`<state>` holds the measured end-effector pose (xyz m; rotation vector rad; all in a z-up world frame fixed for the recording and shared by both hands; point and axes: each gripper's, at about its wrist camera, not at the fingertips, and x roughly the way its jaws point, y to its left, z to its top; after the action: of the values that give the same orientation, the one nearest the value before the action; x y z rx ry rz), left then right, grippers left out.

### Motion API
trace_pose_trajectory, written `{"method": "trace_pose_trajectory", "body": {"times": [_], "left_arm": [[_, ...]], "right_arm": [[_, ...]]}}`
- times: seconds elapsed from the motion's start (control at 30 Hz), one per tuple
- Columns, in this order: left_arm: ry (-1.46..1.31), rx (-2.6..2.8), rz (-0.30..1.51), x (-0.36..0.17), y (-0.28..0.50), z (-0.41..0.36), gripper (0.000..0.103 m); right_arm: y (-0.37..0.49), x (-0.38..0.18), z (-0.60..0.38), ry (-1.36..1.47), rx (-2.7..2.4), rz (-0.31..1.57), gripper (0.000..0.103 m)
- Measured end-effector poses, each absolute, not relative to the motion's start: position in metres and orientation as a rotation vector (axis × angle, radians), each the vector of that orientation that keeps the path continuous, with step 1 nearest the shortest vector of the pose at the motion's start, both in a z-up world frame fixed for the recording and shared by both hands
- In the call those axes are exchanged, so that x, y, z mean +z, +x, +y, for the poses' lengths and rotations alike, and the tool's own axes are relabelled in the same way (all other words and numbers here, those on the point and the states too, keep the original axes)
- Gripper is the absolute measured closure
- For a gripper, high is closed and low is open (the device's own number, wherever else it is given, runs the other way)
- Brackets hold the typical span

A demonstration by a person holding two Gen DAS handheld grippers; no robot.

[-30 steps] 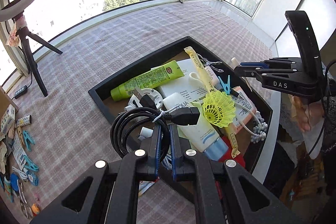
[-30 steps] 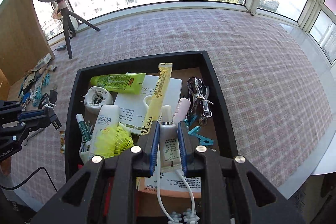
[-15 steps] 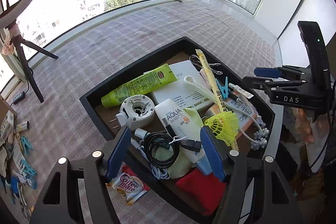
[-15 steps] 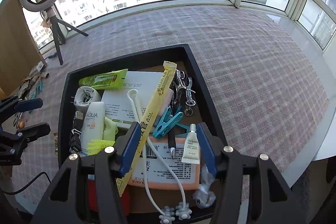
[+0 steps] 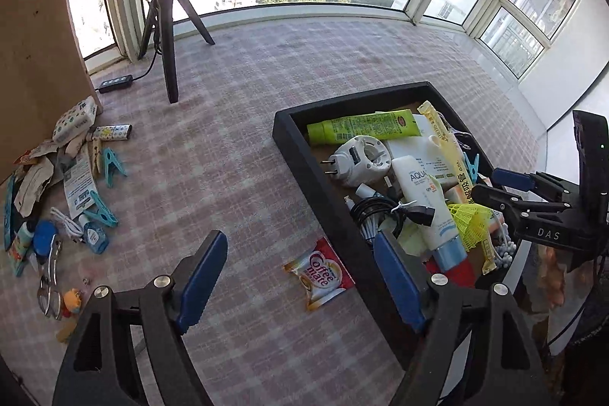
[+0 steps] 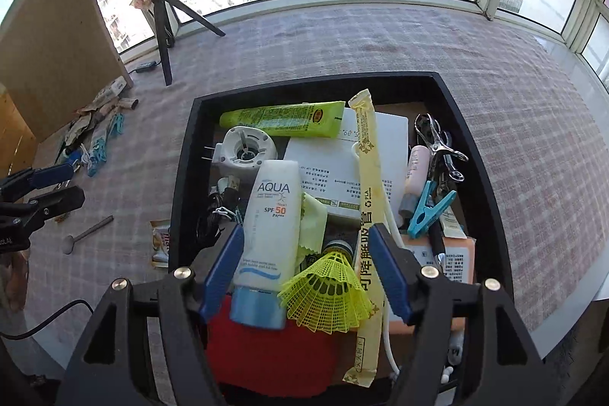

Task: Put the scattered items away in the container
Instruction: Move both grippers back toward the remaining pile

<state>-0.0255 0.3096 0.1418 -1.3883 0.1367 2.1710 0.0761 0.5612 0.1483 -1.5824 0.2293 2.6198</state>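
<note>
a: start big. where does the black tray (image 5: 300, 155) sit against the two grippers?

b: on the checked counter (image 5: 266, 71). the right gripper (image 6: 306, 269) hangs straight over its near end, while the left gripper (image 5: 300, 276) is out over bare cloth with the tray wall to its right.

a: jaws?

b: both have just been opening. the left jaws stand wide apart with nothing between them; the black cable (image 5: 375, 212) lies in the tray beyond them. the right jaws are apart too. the aqua tube (image 6: 268, 238) and yellow shuttlecock (image 6: 327, 292) show between the pads, but they lie below in the tray and nothing is pressed.

a: so what is left outside?

b: the coffee mate sachet (image 5: 321, 273), flat on the cloth, touching or nearly touching the tray's outer wall. it lies just ahead of the left jaws, slightly right of their midline, long axis slanting away toward the upper right. further left, well apart, is the scattered pile (image 5: 64, 185) of clips, packets and scissors.

a: which hand is nearer the sachet?

b: the left, i'd judge.

a: what does each view add?

b: the left view shows the whole sachet; the right view catches only its edge (image 6: 160, 240) past the tray wall, but alone shows a small metal spoon (image 6: 87, 234) on the cloth.
</note>
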Motion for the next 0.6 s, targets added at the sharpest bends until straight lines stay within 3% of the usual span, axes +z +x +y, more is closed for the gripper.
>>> {"method": "trace_pose_trajectory", "body": {"times": [0.6], "left_arm": [[-1.576,2.583,-0.064,0.147,0.020,0.120,0.025]], "right_arm": [[0.072,0.151,0.415,-1.631,2.803,0.008,0.036]]}}
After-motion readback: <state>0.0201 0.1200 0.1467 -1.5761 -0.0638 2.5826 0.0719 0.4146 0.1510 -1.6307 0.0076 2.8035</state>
